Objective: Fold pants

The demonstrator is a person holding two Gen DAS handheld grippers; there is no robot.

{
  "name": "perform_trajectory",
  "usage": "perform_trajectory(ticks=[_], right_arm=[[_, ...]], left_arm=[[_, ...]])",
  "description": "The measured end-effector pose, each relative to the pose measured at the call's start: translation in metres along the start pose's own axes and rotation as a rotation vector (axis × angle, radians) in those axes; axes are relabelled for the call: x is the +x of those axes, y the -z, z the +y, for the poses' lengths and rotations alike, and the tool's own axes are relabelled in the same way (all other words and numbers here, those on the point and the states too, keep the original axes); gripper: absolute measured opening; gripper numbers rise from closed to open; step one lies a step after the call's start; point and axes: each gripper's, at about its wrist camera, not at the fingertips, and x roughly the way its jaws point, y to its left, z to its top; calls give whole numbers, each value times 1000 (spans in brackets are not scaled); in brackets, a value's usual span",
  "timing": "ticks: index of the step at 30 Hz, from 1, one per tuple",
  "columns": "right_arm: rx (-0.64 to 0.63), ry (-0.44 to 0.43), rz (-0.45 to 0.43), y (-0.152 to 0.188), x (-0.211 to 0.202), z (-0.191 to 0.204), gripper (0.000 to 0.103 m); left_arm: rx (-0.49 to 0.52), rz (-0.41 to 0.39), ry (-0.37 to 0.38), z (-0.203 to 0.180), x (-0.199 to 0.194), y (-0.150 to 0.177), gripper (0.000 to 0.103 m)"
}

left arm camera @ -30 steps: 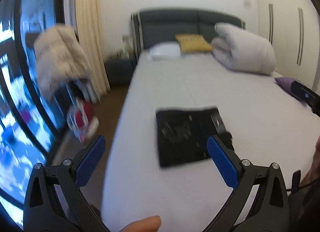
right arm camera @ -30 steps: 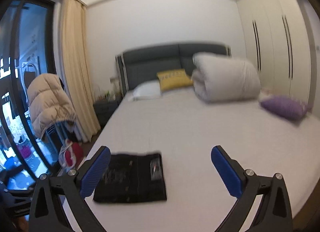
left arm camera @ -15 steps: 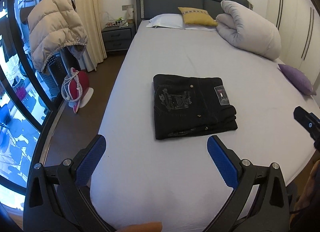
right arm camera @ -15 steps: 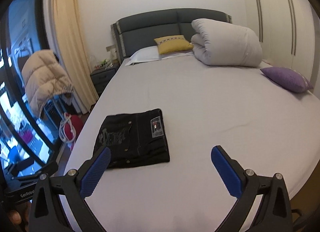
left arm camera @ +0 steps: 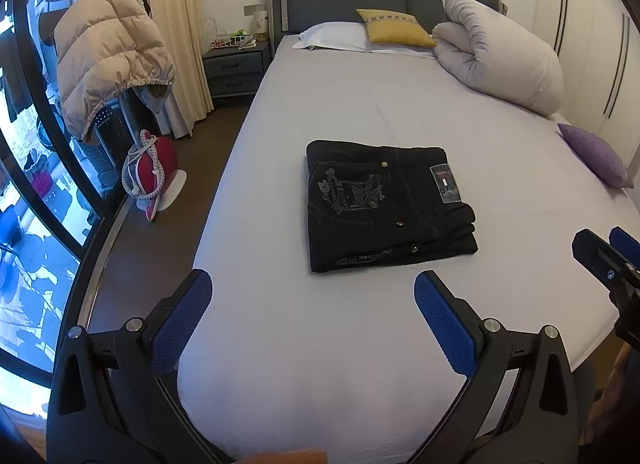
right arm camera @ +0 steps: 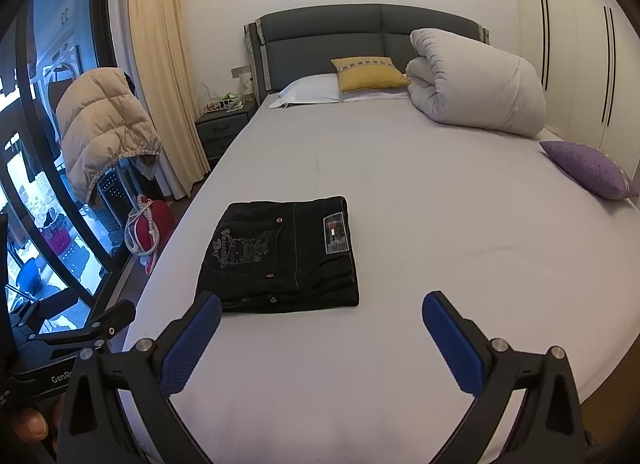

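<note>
The black pants lie folded in a compact rectangle on the white bed, near its foot. They also show in the right wrist view. My left gripper is open and empty, held above the foot of the bed, short of the pants. My right gripper is open and empty, also short of the pants and to their right. The right gripper's body shows at the right edge of the left wrist view.
A rolled white duvet, a yellow cushion, a white pillow and a purple cushion lie on the bed. A beige jacket, a red bag and a nightstand stand at the left.
Both views have steadied and tilted down toward the bed after a blurred swing. The folded pants have not moved. Both grippers stay open.
</note>
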Motion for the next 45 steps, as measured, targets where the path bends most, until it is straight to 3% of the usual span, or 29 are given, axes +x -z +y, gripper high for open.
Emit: perform_trajectory(ticks=[45], right_arm=[[6, 10, 71, 8, 15, -3, 103]], left_arm=[[-16, 18, -12, 8, 16, 7, 103]])
